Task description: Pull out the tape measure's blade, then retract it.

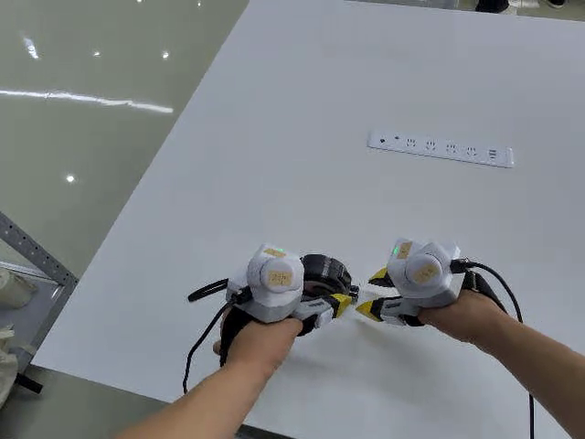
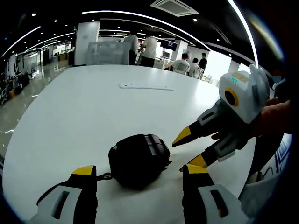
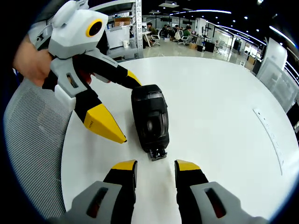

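The left claw [image 2: 139, 171] is spread wide, one jaw on each side of the black tape measure [image 2: 138, 158]. In the right gripper view one jaw reaches the case's far end, but whether it touches cannot be told; the other stands clear of its side. The right claw [image 3: 155, 164] is parted more narrowly, holds nothing, and sits just short of the hook at the case's mouth. The tape measure rests on the white counter [image 1: 302, 137], near its front edge. Its long axis runs away from the right claw, hook end pointing at it. A power strip [image 1: 441, 148] lies well apart.
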Tool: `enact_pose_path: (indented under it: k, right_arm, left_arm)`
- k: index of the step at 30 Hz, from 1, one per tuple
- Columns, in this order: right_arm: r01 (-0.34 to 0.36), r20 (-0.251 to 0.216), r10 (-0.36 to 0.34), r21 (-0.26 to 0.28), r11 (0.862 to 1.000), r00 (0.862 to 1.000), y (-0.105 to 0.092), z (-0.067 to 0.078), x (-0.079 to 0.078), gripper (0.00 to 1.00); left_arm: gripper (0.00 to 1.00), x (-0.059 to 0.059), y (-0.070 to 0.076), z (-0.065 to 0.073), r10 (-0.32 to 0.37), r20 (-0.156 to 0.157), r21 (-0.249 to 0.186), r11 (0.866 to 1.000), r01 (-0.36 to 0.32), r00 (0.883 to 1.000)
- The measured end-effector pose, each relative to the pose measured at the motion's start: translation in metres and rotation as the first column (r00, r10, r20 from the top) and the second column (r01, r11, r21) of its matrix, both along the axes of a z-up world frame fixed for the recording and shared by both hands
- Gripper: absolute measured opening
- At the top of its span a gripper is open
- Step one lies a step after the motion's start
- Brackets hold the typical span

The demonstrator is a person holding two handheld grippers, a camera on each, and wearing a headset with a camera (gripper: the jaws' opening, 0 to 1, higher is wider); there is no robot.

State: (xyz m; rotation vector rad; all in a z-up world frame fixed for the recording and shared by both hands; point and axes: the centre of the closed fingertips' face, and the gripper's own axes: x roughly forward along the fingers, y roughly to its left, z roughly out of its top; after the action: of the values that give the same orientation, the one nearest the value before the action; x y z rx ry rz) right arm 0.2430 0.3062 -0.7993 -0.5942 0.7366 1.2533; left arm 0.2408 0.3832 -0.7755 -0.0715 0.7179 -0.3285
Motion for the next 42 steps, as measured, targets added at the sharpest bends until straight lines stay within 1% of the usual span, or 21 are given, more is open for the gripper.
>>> enact_pose_path:
  k: [5,7,12,14,17,18,20,22,25,27,28,32,36,42]
  right_arm:
    - [0.041,-0.001,-0.041,0.018,0.999,0.999,-0.005,0.008,-0.005,0.32]
    - [0.065,-0.008,-0.065,0.019,0.998,0.998,-0.009,0.01,-0.007,0.35]
    - [0.11,-0.011,-0.109,0.039,0.993,0.994,-0.016,0.019,-0.014,0.38]
    - [0.128,-0.019,-0.127,0.053,0.99,0.992,-0.017,0.024,-0.017,0.4]
    - [0.139,-0.005,-0.139,0.052,0.989,0.99,-0.021,0.031,-0.021,0.42]
    - [0.148,-0.006,-0.148,0.057,0.987,0.989,-0.022,0.034,-0.022,0.42]
    - [0.16,-0.001,-0.161,0.06,0.985,0.987,-0.025,0.038,-0.024,0.43]
    - [0.179,0.0,-0.179,0.066,0.982,0.984,-0.029,0.042,-0.026,0.44]
    - [0.21,0.004,-0.211,0.077,0.975,0.978,-0.034,0.047,-0.029,0.47]
    - [0.233,-0.004,-0.233,0.089,0.968,0.972,-0.037,0.052,-0.032,0.48]
    - [0.241,0.0,-0.242,0.091,0.966,0.97,-0.039,0.054,-0.035,0.49]
    - [0.267,0.002,-0.269,0.104,0.958,0.963,-0.045,0.06,-0.041,0.51]
    - [0.302,0.0,-0.304,0.119,0.946,0.953,-0.051,0.064,-0.048,0.54]
    - [0.325,0.001,-0.328,0.126,0.937,0.945,-0.056,0.072,-0.061,0.57]
  left_arm:
    - [0.72,-0.006,0.005,0.003,-0.017,0.008,0.017,1.0,0.017,1.0]
    - [0.73,-0.008,0.006,0.002,-0.031,0.009,0.019,0.999,0.03,0.999]
    - [0.75,-0.017,0.011,0.008,-0.045,0.013,0.021,0.999,0.045,0.999]
    - [0.75,-0.02,0.013,0.008,-0.053,0.016,0.022,0.998,0.053,0.998]
    - [0.76,-0.026,0.013,0.013,-0.073,0.023,0.023,0.997,0.072,0.997]
    - [0.77,-0.027,0.014,0.016,-0.08,0.032,0.024,0.997,0.08,0.996]
    - [0.77,-0.029,0.014,0.019,-0.09,0.032,0.026,0.996,0.09,0.995]
    - [0.78,-0.031,0.015,0.021,-0.099,0.039,0.025,0.995,0.098,0.994]
    - [0.79,-0.036,0.014,0.024,-0.122,0.041,0.024,0.992,0.121,0.992]
    - [0.79,-0.039,0.016,0.025,-0.127,0.04,0.025,0.992,0.126,0.991]
    - [0.79,-0.041,0.017,0.027,-0.128,0.041,0.023,0.992,0.127,0.991]
    - [0.81,-0.047,0.02,0.029,-0.14,0.041,0.028,0.99,0.139,0.989]
    - [0.84,-0.053,0.023,0.033,-0.148,0.04,0.027,0.989,0.147,0.988]
    - [0.88,-0.062,0.027,0.039,-0.168,0.047,0.025,0.986,0.167,0.985]
